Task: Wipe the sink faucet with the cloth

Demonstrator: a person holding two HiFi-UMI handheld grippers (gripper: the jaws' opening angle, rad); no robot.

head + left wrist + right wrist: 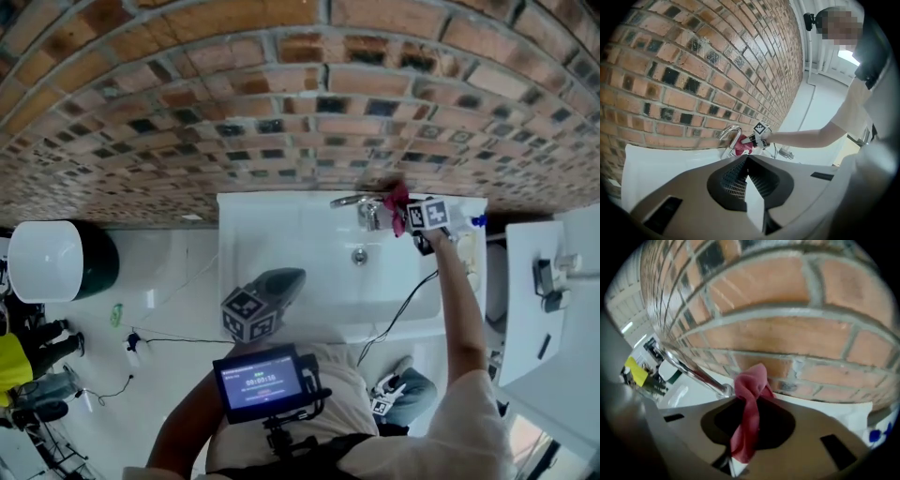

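Observation:
The chrome faucet stands at the back rim of the white sink, under the brick wall. My right gripper is shut on a red cloth, which is bunched against the faucet's right side. In the right gripper view the cloth hangs between the jaws of the right gripper, and the faucet spout runs off to the left. My left gripper hovers over the sink's front edge, shut and empty. The left gripper view looks past the left gripper to the faucet, the cloth and the right gripper.
The brick wall rises right behind the faucet. The drain lies in the basin. A white round fixture stands at the left and a white counter at the right. A blue-capped item sits at the sink's right corner.

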